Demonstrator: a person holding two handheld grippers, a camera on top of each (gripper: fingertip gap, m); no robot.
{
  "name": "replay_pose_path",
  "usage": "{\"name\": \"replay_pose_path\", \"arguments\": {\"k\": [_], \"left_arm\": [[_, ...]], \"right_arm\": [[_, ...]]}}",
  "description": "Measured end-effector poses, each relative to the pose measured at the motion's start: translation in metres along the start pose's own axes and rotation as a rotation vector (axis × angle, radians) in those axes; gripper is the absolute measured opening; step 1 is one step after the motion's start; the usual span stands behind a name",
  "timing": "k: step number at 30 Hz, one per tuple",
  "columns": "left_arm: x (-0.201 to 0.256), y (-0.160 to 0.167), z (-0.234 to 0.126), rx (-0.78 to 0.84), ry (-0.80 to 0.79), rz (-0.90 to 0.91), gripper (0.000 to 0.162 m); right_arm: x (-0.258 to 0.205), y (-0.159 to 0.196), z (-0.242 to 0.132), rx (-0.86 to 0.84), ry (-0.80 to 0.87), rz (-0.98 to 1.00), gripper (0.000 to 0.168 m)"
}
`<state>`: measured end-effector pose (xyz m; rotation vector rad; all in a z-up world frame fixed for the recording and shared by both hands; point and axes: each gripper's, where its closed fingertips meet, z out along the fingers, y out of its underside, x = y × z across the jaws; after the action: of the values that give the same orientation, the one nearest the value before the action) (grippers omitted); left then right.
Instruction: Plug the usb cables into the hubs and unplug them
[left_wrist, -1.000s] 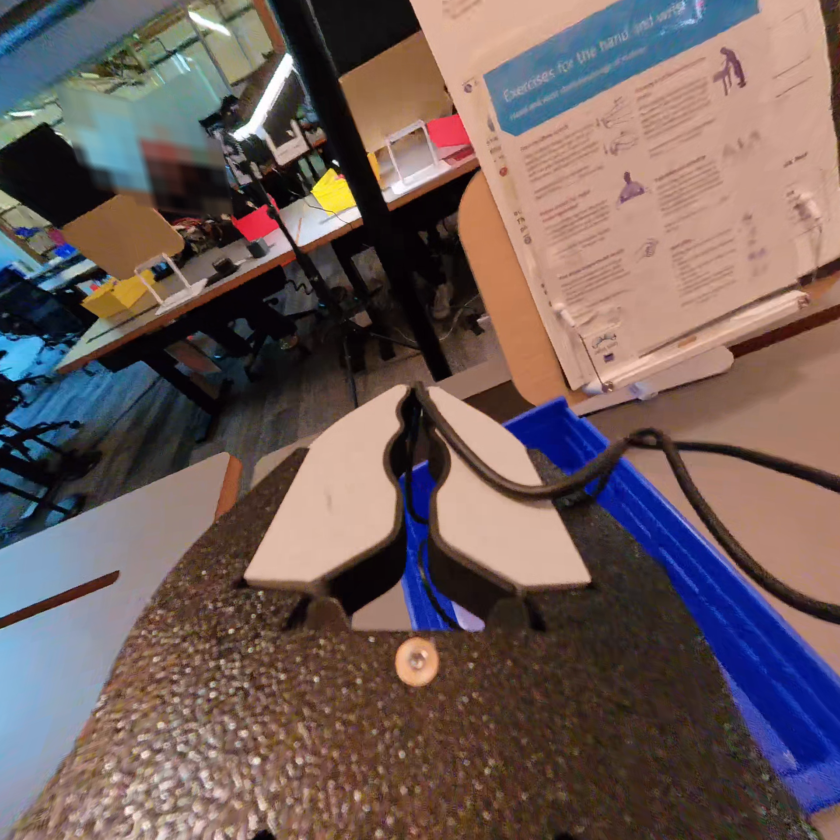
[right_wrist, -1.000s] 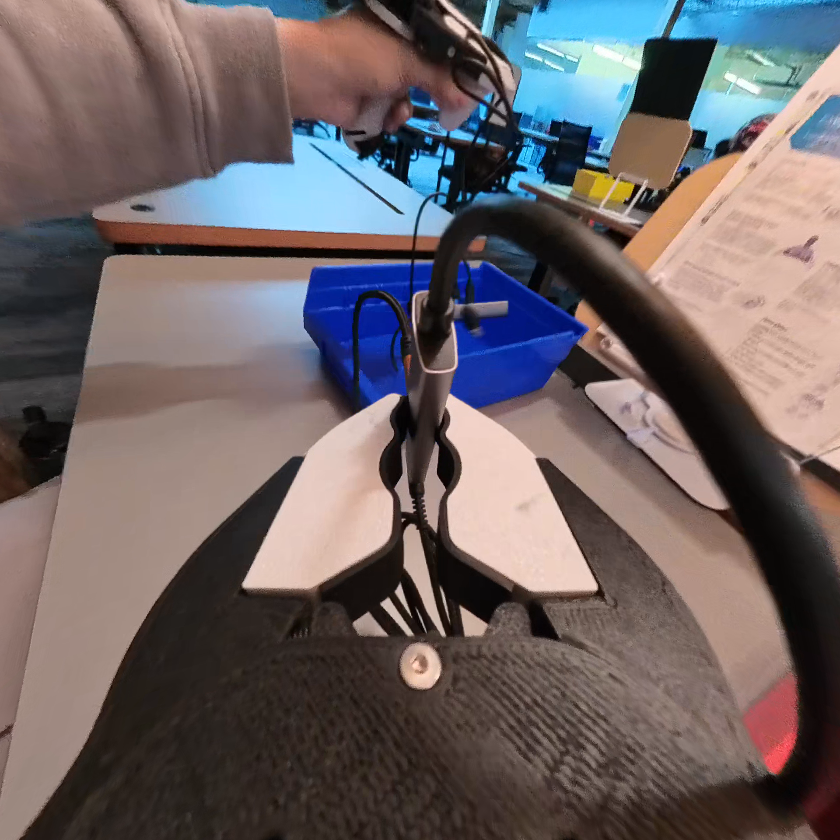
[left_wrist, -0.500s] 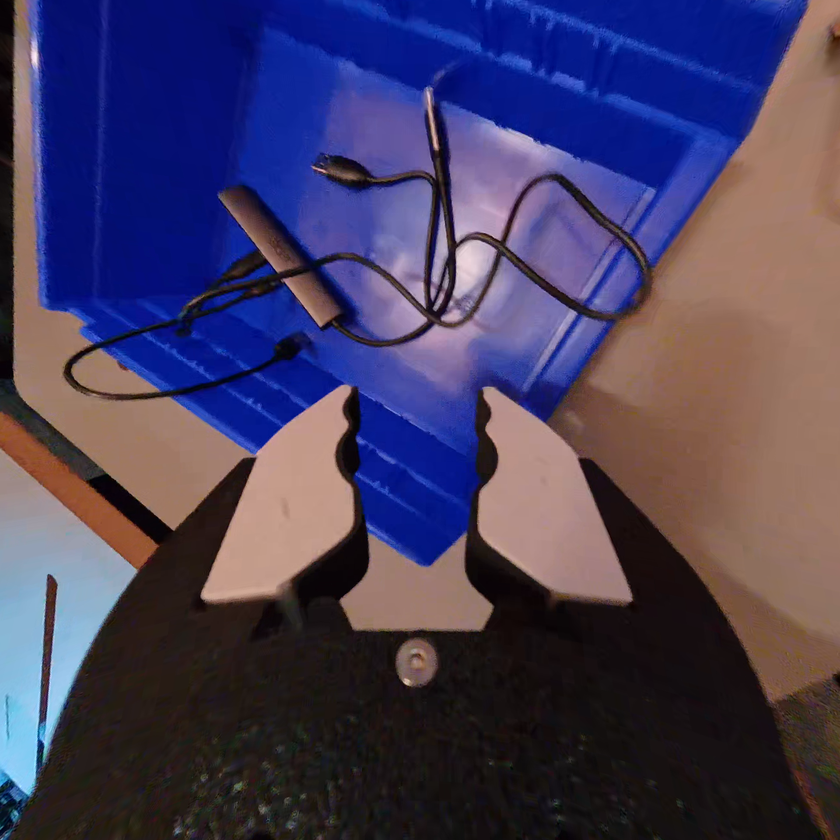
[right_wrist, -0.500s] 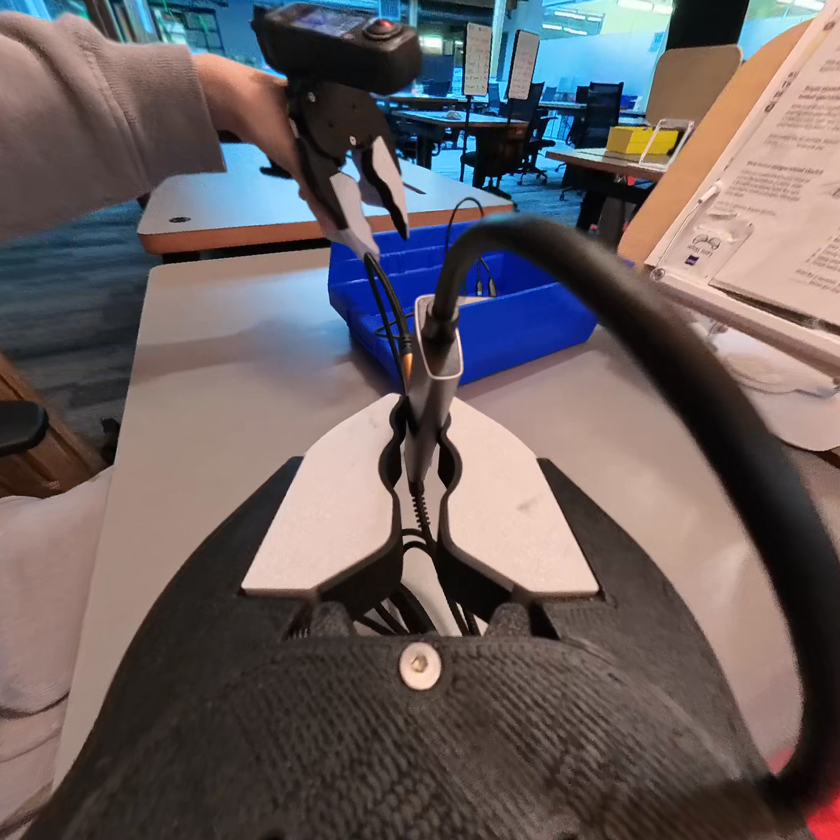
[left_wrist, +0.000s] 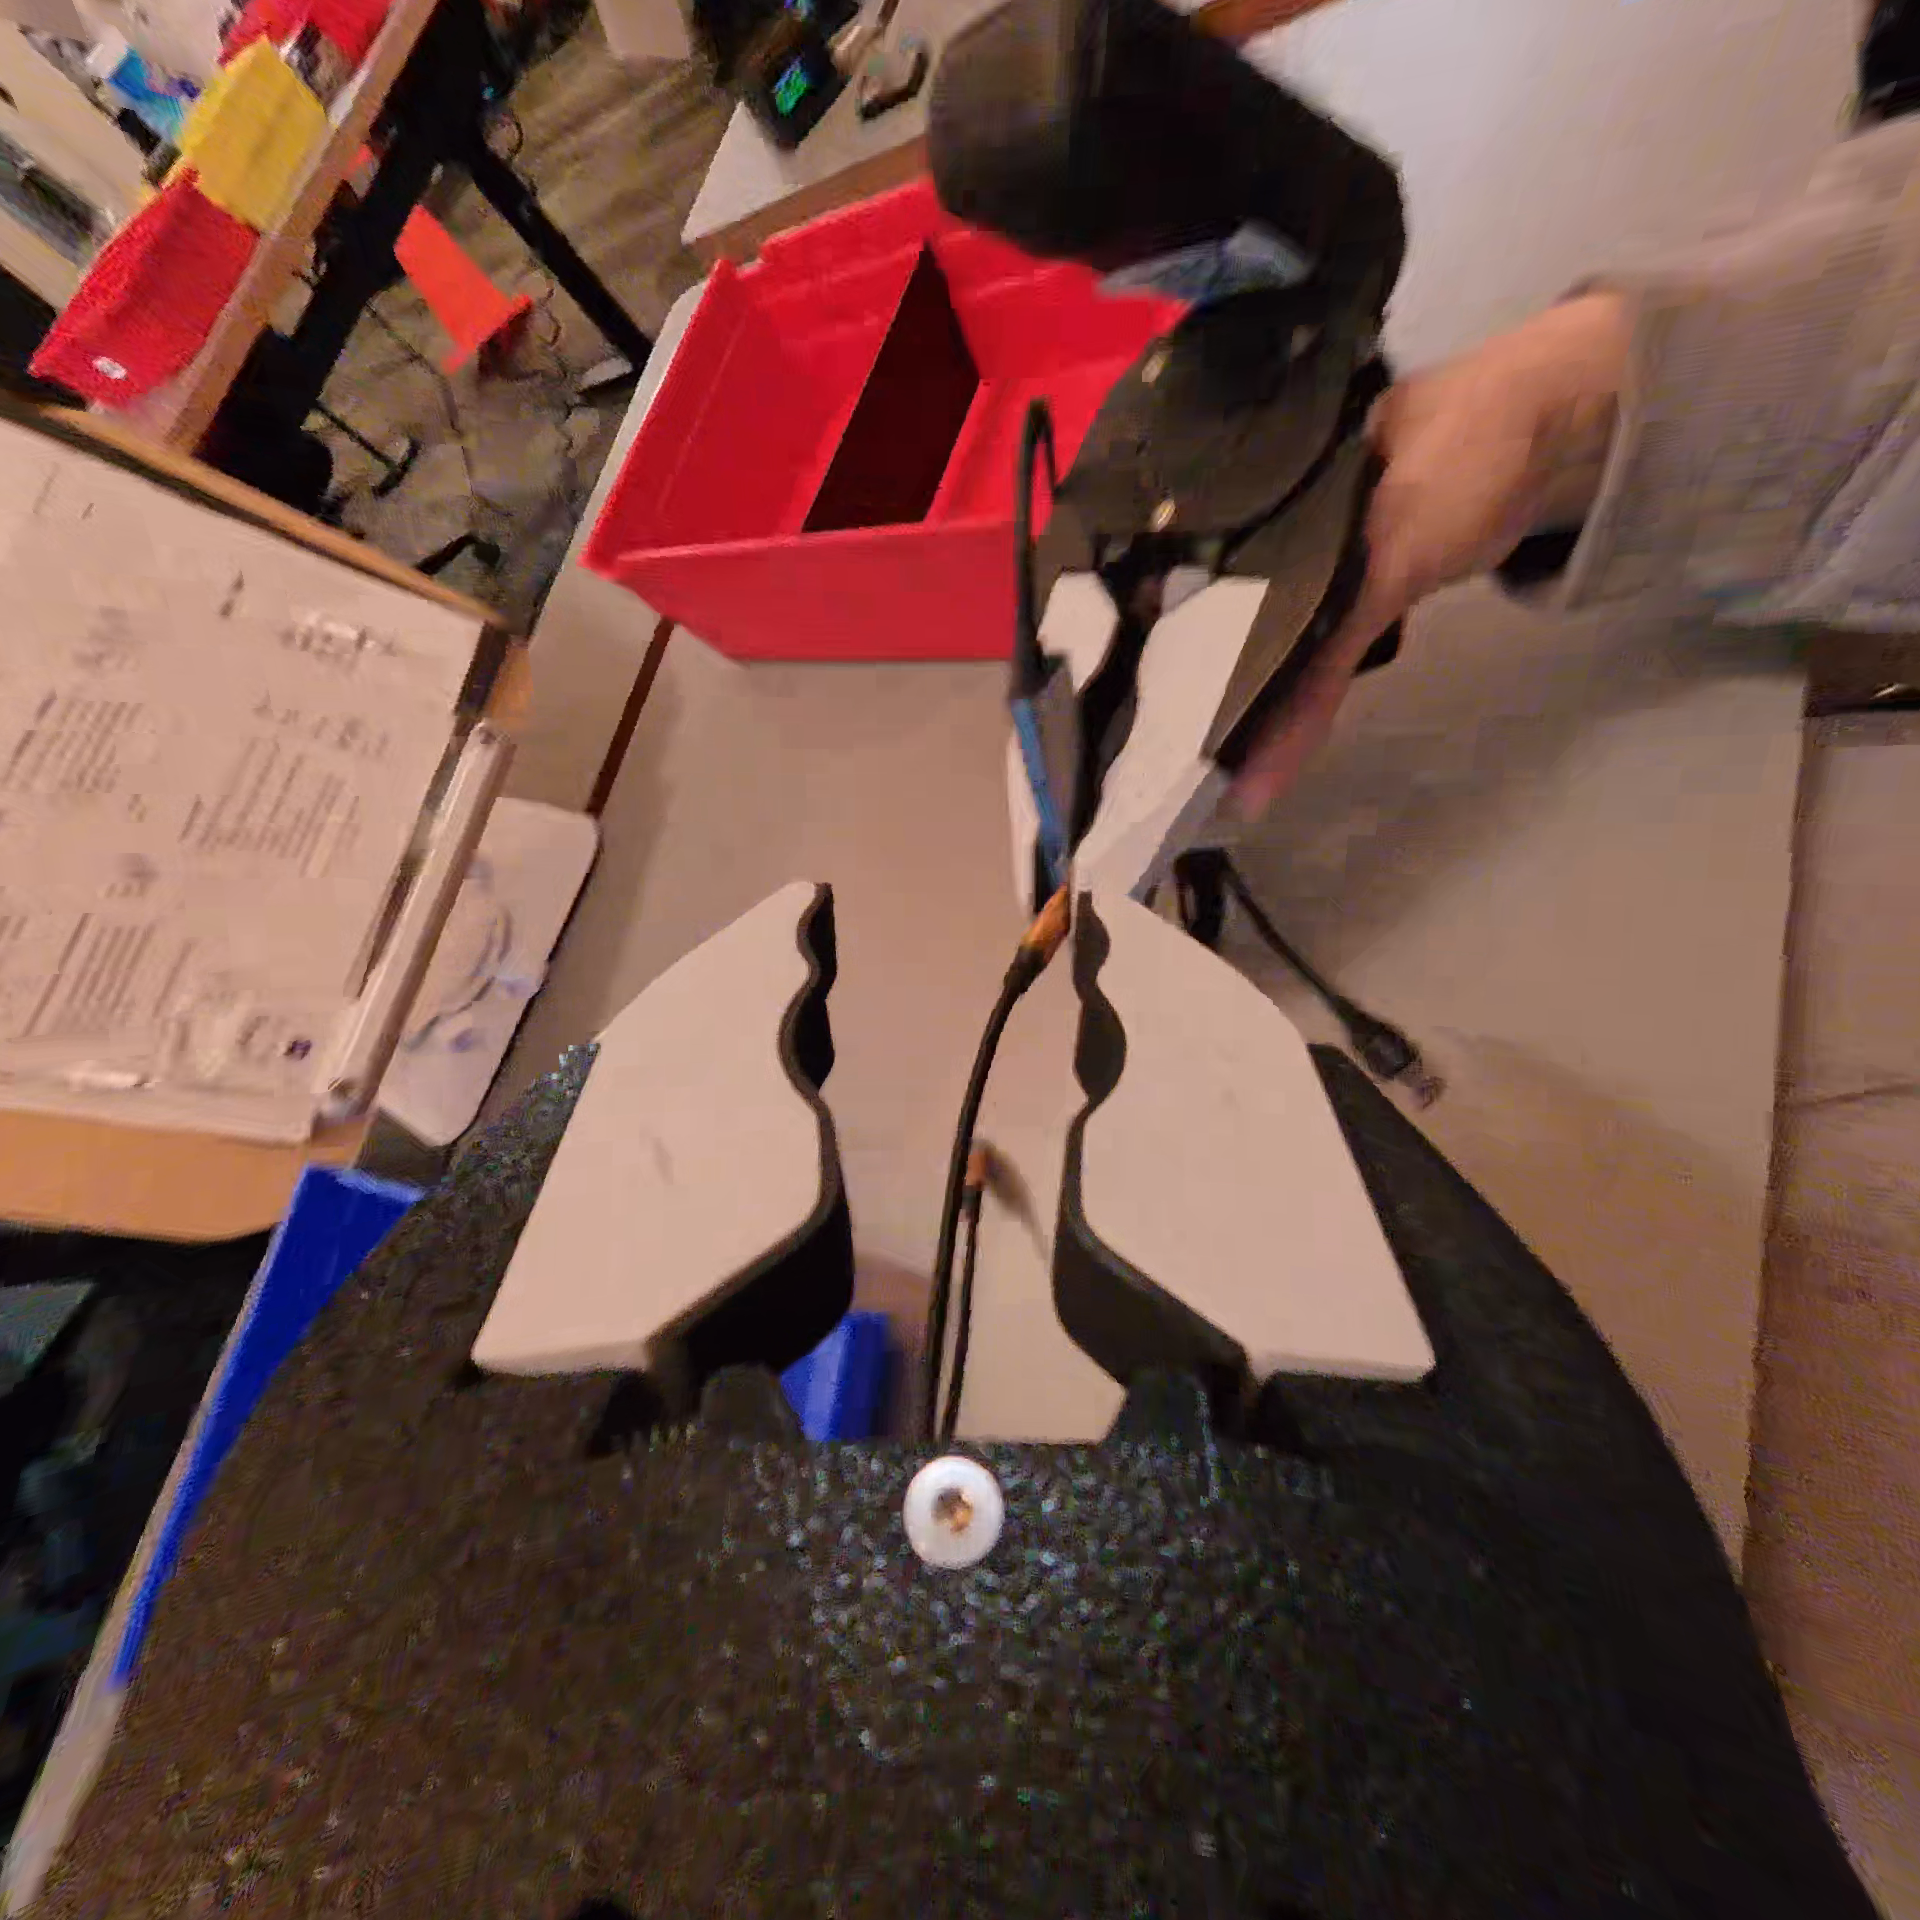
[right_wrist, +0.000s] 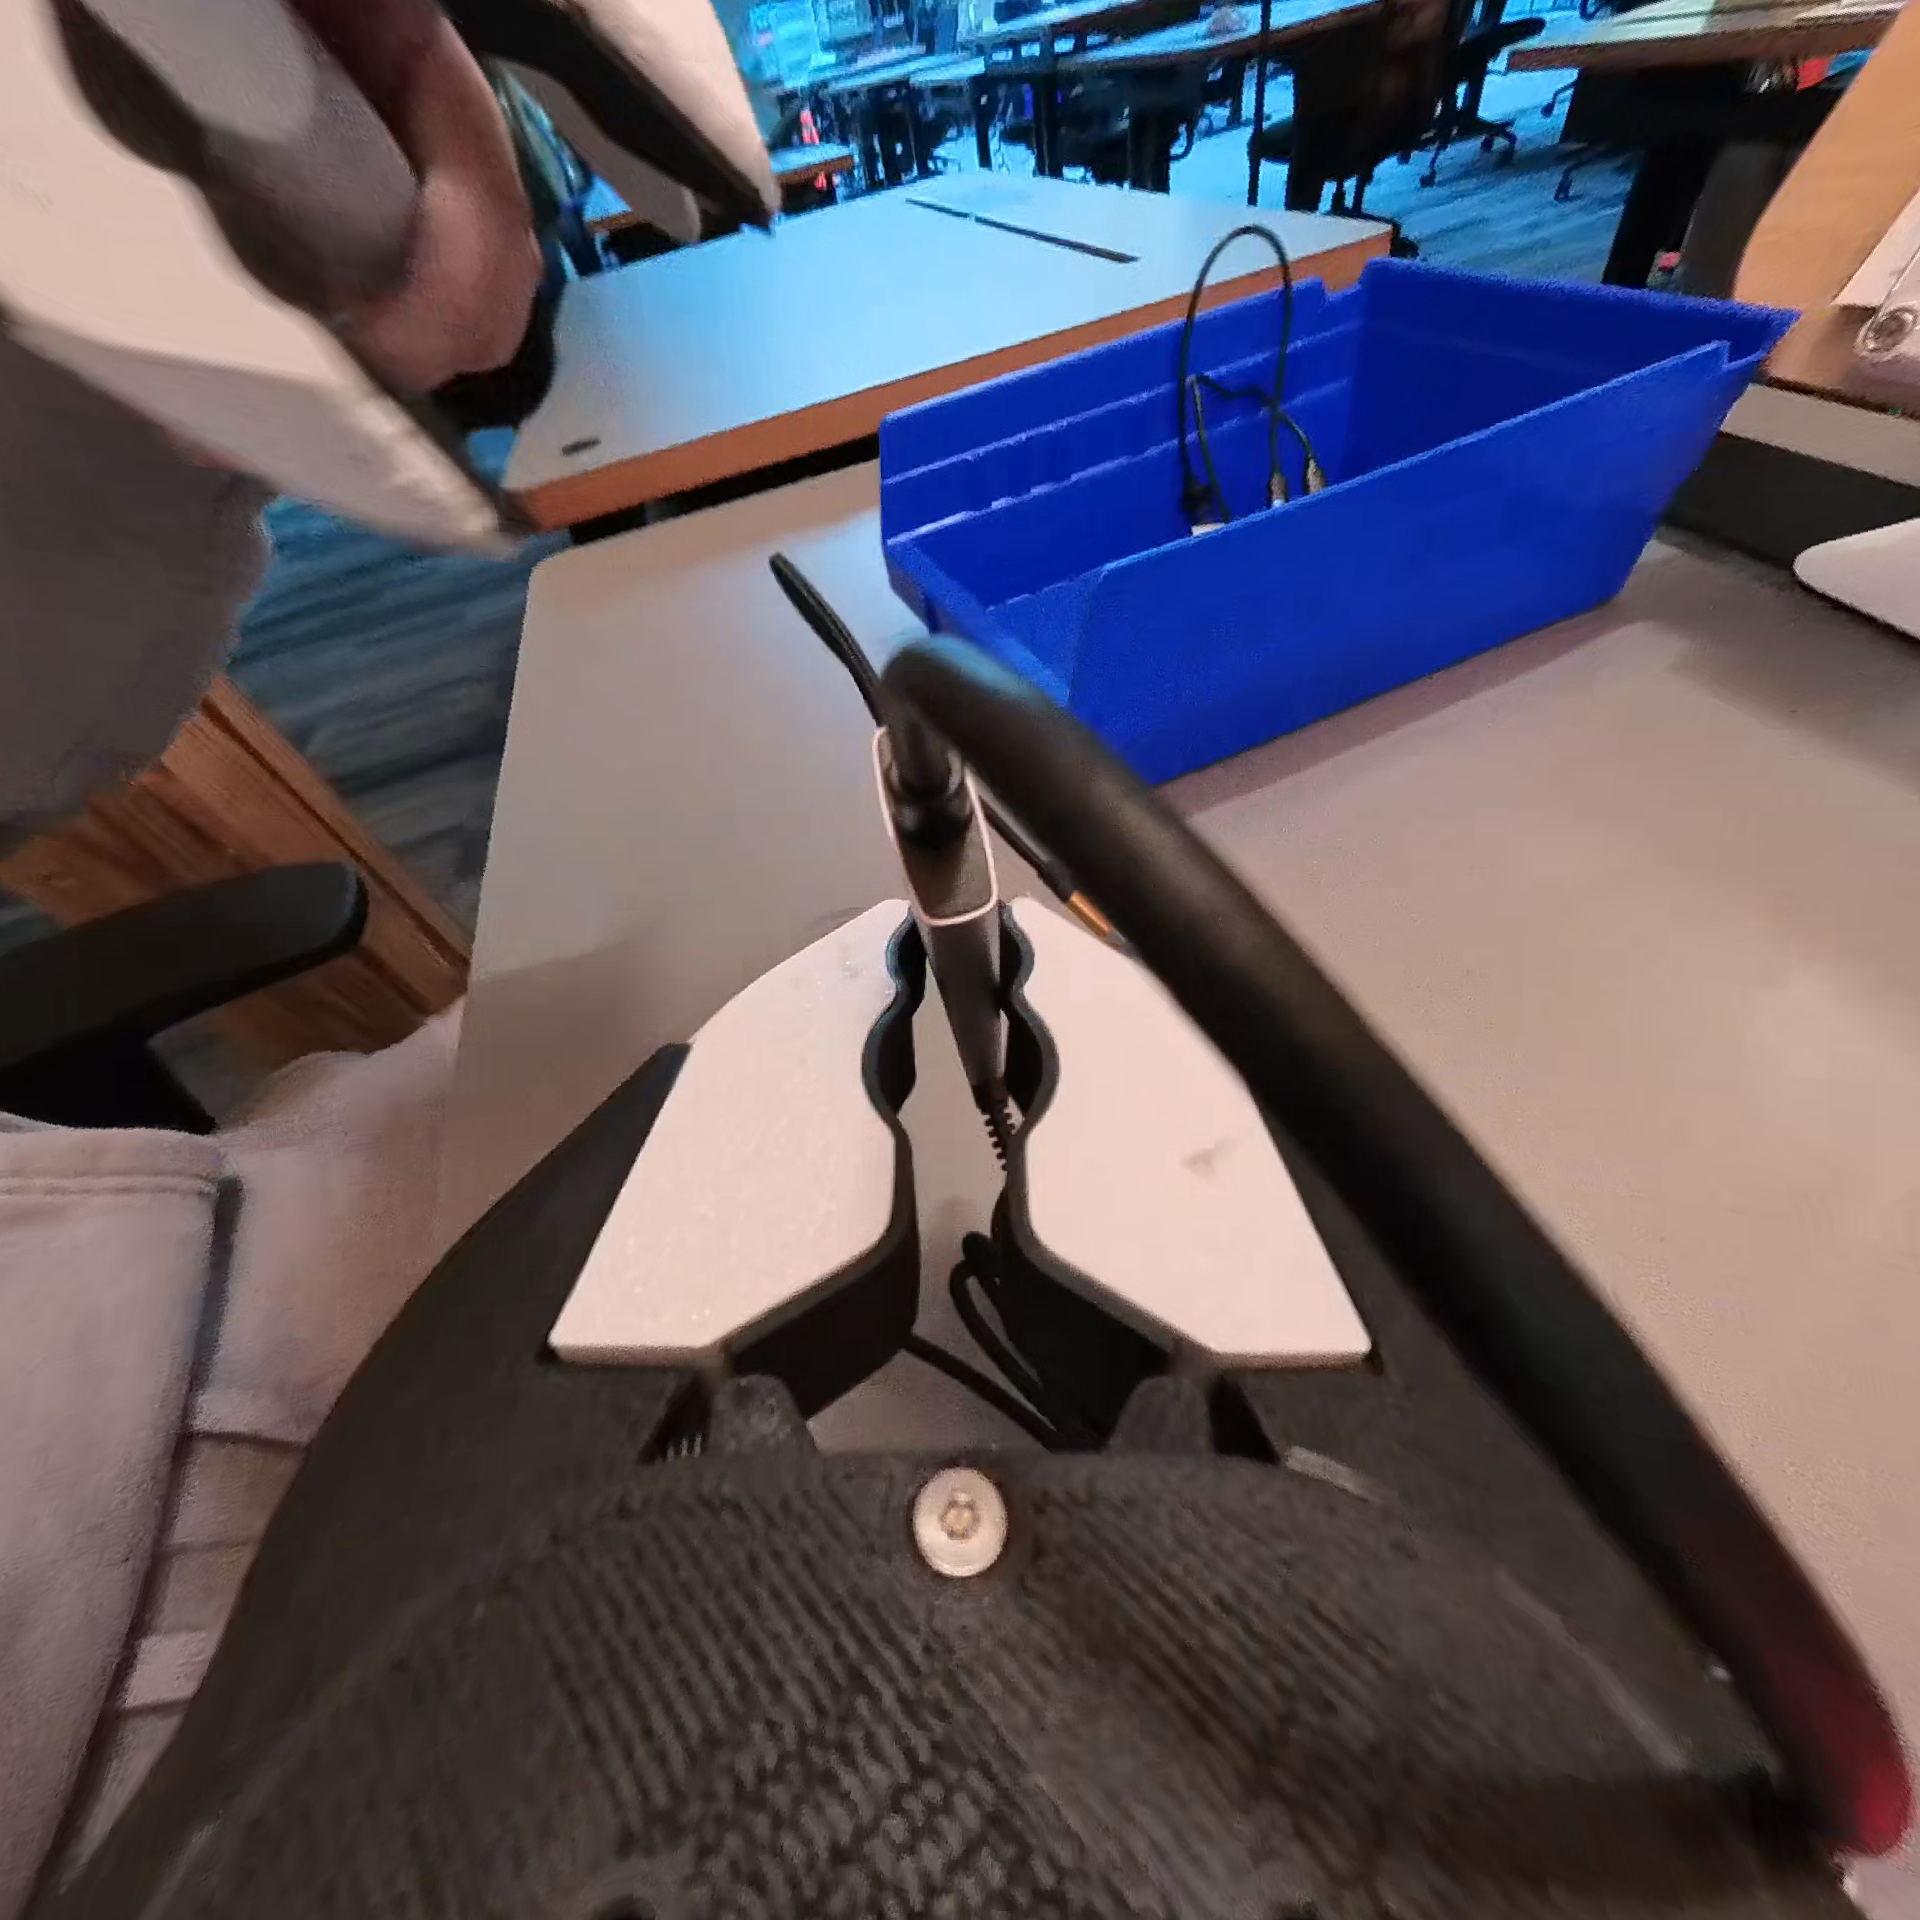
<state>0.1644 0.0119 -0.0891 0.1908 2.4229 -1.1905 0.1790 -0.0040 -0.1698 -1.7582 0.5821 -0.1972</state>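
Observation:
My right gripper (right_wrist: 961, 935) is shut on a slim grey USB hub (right_wrist: 951, 883), held upright above the grey table (right_wrist: 1558, 935). A thick black cable (right_wrist: 1299, 1039) arcs from the hub's top toward the right. A thin cable with an orange-tipped plug (right_wrist: 1086, 914) sits at the hub's side. My left gripper (left_wrist: 951, 914) is open, facing the right gripper (left_wrist: 1091, 842) and the hub (left_wrist: 1044, 758). The thin black cable (left_wrist: 977, 1091) runs loose between its jaws, its orange plug (left_wrist: 1044, 925) near the right fingertip. One blurred left finger (right_wrist: 644, 104) shows at the right wrist view's top left.
A blue bin (right_wrist: 1351, 623) with several thin cables (right_wrist: 1236, 416) stands behind the hub. A red bin (left_wrist: 790, 520) stands at the table's far end. A document stand (left_wrist: 208, 779) is to the left. A loose plug (left_wrist: 1382, 1049) lies on the table.
My left gripper let go of the black cable, opened above the blue bin, then swung round to face the hub. My right gripper kept hold of the hub.

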Motion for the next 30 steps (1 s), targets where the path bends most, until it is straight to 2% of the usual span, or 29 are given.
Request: {"name": "replay_pose_path", "arguments": {"k": [1,3,6,7,8,12,14,16,18,21,23,26,30], "left_arm": [[0.012,-0.009,0.009,0.008,0.061,-0.015,0.043],[0.024,-0.01,0.028,-0.074,0.139,-0.019,0.039],[0.017,-0.002,0.048,-0.164,0.118,0.003,0.034],[0.021,-0.003,0.051,-0.165,0.159,-0.018,0.027],[0.026,-0.003,0.052,-0.166,0.199,-0.044,0.013],[0.017,0.0,0.055,-0.155,0.188,-0.202,0.009],[-0.002,-0.005,0.054,-0.072,0.137,-0.415,0.009],[-0.025,-0.01,0.049,0.048,0.114,-0.676,0.009],[-0.045,-0.012,0.042,0.187,0.146,-0.942,0.008],[-0.063,-0.012,0.033,0.396,0.26,-1.277,0.008],[-0.066,-0.009,0.031,0.497,0.33,-1.408,0.008],[-0.064,-0.002,0.035,0.609,0.397,-1.543,0.009],[-0.055,0.007,0.043,0.628,0.41,-1.568,0.009]], "right_arm": [[-0.001,0.001,0.002,-0.012,0.012,-0.022,0.012],[-0.002,0.002,0.006,-0.032,0.041,-0.081,0.012],[-0.01,0.002,0.01,-0.039,0.03,-0.155,0.012],[-0.012,0.001,0.01,-0.031,0.027,-0.162,0.012],[-0.013,0.001,0.01,-0.027,0.028,-0.162,0.012],[-0.006,0.001,0.01,-0.027,0.124,-0.211,0.024],[0.001,-0.008,0.007,0.013,0.233,-0.283,0.043],[0.005,-0.022,0.001,0.078,0.352,-0.367,0.053],[0.007,-0.034,-0.008,0.161,0.467,-0.457,0.053],[0.007,-0.04,-0.021,0.237,0.547,-0.493,0.051],[0.005,-0.043,-0.026,0.278,0.536,-0.467,0.049],[0.006,-0.038,-0.027,0.232,0.512,-0.465,0.045],[0.001,-0.019,-0.017,0.119,0.435,-0.466,0.035]]}}
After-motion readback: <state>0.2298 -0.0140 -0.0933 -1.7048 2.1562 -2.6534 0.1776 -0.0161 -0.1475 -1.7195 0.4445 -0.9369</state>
